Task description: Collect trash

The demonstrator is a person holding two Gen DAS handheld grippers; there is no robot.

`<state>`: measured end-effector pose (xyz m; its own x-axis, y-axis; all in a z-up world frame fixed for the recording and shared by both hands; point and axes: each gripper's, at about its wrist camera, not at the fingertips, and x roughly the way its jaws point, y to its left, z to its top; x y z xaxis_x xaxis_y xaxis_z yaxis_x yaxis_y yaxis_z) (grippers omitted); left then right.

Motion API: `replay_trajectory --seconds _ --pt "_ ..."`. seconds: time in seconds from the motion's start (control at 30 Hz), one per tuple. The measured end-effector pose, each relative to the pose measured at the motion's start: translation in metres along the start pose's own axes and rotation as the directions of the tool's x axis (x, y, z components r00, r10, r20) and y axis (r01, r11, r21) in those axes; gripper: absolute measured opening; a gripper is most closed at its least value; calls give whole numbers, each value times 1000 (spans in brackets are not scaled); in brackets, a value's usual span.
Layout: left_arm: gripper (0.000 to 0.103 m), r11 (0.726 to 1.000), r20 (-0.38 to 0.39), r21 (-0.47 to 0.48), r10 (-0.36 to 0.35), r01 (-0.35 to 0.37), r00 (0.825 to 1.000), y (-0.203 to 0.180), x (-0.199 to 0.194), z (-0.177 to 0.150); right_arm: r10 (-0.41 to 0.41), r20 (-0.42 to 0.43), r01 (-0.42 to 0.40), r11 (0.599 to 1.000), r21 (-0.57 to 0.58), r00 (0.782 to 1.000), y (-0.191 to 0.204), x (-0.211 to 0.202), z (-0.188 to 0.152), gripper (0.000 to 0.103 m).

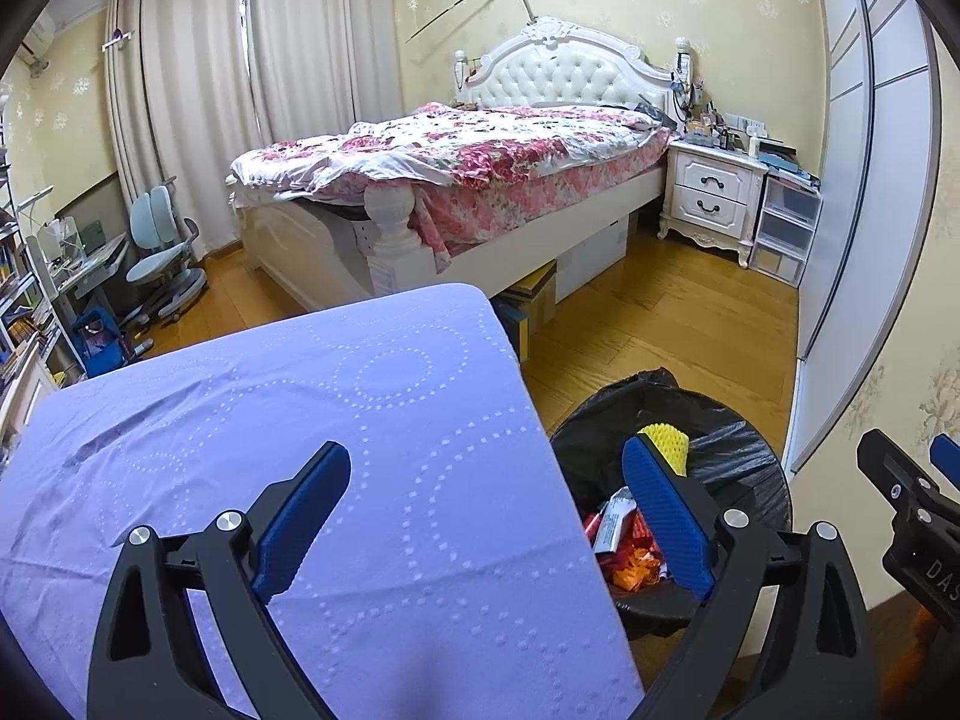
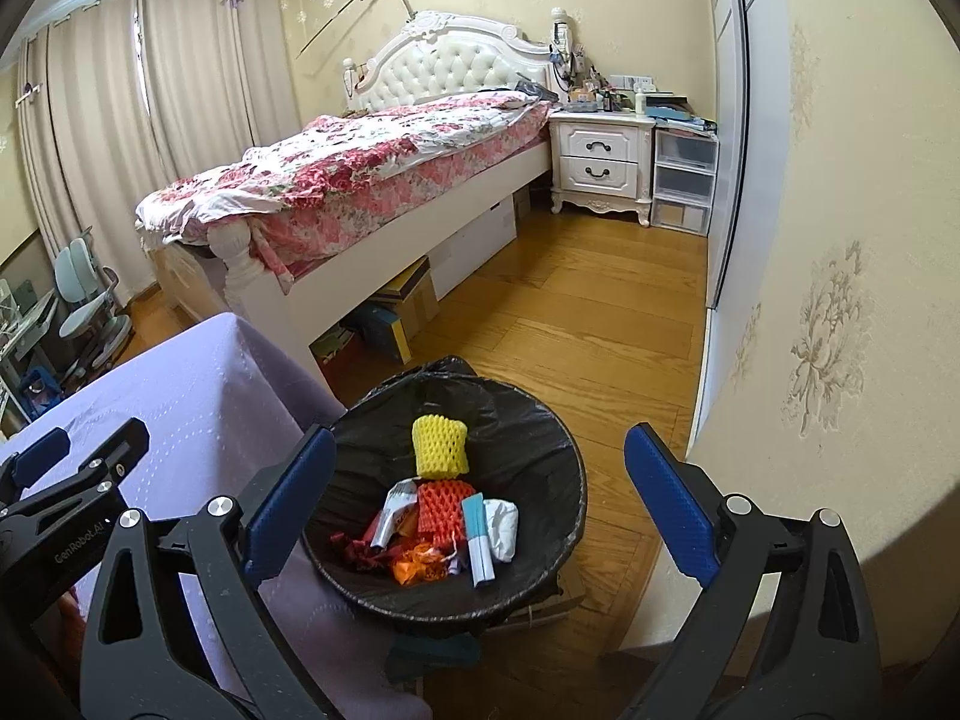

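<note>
A round bin lined with a black bag (image 2: 540, 432) stands on the wooden floor beside a table under a lilac cloth (image 1: 270, 432). Inside lie a yellow foam net (image 2: 440, 445), an orange foam net (image 2: 441, 510), a teal and white box (image 2: 479, 537), crumpled white paper (image 2: 503, 528) and several wrappers (image 2: 396, 546). My right gripper (image 2: 474, 468) hangs above the bin, open with nothing between its fingers. My left gripper (image 1: 486, 480) is open and empty too, straddling the table's right edge, one finger over the cloth and the other over the bin (image 1: 738, 468).
A bed with a floral cover (image 1: 456, 162) fills the room's middle, with boxes (image 2: 402, 306) under it. A white nightstand (image 2: 600, 162) and plastic drawers (image 2: 684, 180) stand beyond. A wall (image 2: 810, 300) runs close on the right. A desk chair (image 1: 162, 252) sits far left.
</note>
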<state>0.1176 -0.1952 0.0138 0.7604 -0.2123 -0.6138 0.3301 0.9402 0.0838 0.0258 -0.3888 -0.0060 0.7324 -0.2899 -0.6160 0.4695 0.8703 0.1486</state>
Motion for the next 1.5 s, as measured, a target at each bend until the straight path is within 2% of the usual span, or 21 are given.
replay_trajectory --seconds 0.23,0.57,0.9,1.2,1.5 --pt "93 1000 0 7 9 -9 1000 12 -23 -16 14 9 -13 1000 -25 1000 13 -25 -16 95" --pt "93 999 -17 -50 15 -16 1000 35 -54 -38 36 9 -36 997 -68 999 27 -59 -38 95" --pt "93 997 28 -54 54 -53 998 49 -89 -44 68 15 -67 995 -78 998 38 -86 -47 95" --pt "93 994 52 -94 56 -51 997 66 -113 -55 107 47 -101 987 -123 993 55 -117 -54 95" --pt "93 992 69 -114 67 -59 995 77 -128 -67 127 57 -117 981 -153 990 62 -131 -58 95"
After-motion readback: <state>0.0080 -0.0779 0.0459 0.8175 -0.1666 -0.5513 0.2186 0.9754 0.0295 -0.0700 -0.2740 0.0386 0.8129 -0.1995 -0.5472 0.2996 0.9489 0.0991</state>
